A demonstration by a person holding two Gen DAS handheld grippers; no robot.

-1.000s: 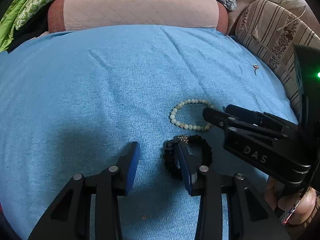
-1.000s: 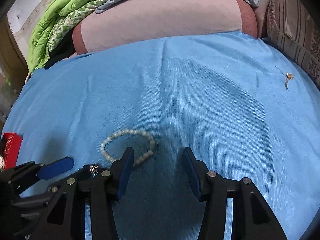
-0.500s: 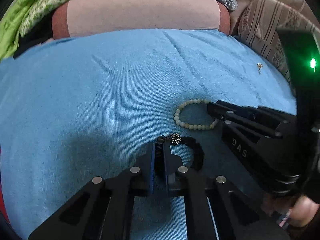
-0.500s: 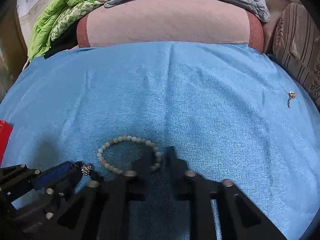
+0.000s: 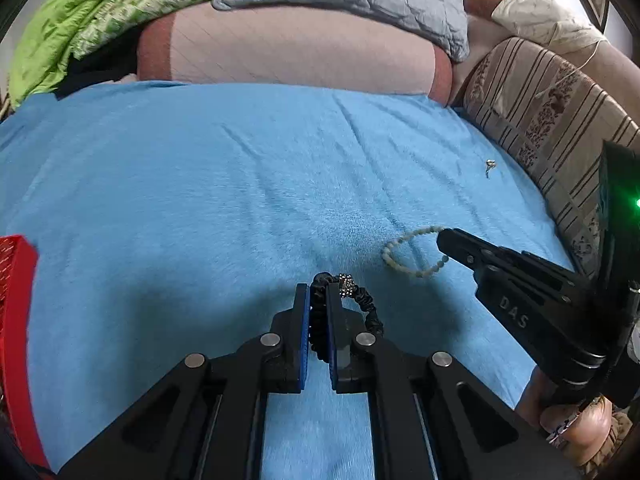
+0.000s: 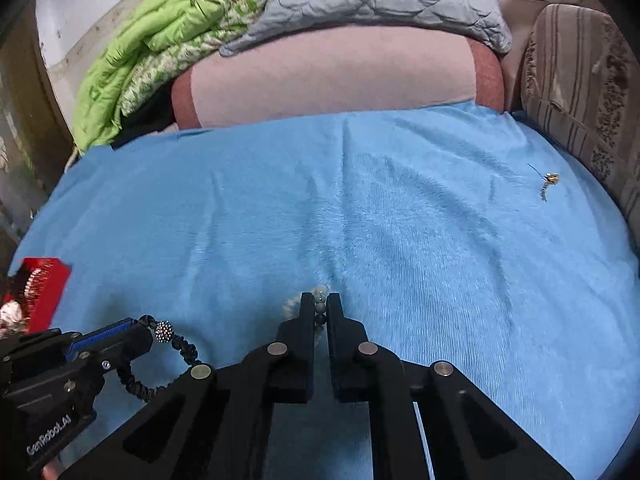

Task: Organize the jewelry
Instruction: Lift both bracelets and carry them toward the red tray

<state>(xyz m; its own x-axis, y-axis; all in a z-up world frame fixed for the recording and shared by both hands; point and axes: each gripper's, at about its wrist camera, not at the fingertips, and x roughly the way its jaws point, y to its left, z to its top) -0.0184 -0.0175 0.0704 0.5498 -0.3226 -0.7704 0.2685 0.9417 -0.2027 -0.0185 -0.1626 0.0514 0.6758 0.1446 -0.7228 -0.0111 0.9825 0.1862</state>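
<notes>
Blue pads of the left tongs (image 5: pixel 318 300) are pinched nearly together on the black bracelet (image 5: pixel 362 304); its sparkly bead (image 5: pixel 346 284) sits just past the tips and the rest of the loop hangs off to the right side. Right tongs (image 6: pixel 320 306) likewise clamped, pale bead bracelet (image 5: pixel 412 252) caught between the tips, loop trailing left. Both bracelets are over the blue bedspread (image 6: pixel 360 208). Small gold earring (image 6: pixel 550 182) lies alone on the spread, well apart, near the striped cushion (image 5: pixel 552 120). Red box (image 6: pixel 44 284) at the far left edge of the bed.
</notes>
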